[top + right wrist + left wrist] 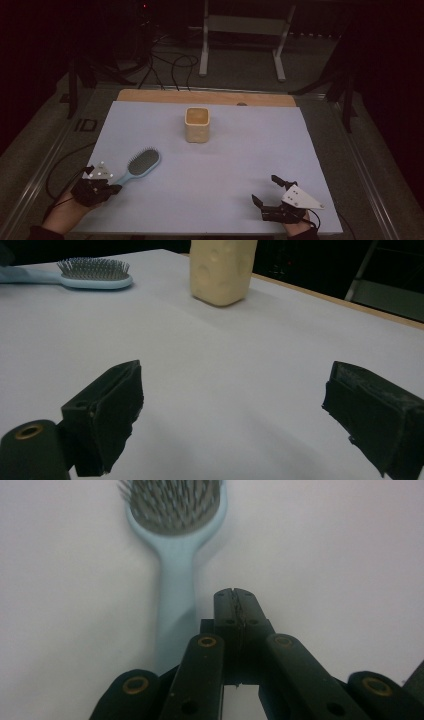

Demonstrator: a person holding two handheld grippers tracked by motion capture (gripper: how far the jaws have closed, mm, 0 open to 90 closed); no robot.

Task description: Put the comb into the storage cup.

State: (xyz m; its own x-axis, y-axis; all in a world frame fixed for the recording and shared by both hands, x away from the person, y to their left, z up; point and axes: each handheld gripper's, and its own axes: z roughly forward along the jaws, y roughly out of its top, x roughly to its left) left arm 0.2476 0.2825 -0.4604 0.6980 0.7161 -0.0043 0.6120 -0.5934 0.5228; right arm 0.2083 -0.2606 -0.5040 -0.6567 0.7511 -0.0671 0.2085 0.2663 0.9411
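Observation:
A light blue hairbrush [142, 164] lies bristles up on the white sheet at the front left, handle toward the person. My left gripper [116, 189] is at the handle's end. In the left gripper view its jaws are pressed together with nothing between them, and my left gripper [235, 596] sits just right of the brush handle [175, 605]. A beige square cup [197, 125] stands upright at the middle back. My right gripper [265, 189] rests at the front right, jaws wide apart and empty. The right gripper view [235, 410] faces the cup [222, 270] and brush [95, 275].
The white sheet [225, 165] covers a wooden table whose bare strip [150, 96] shows along the far edge. Cables [170, 67] and a white metal stand [240, 30] are on the dark floor beyond. A cable trails off the table's left side.

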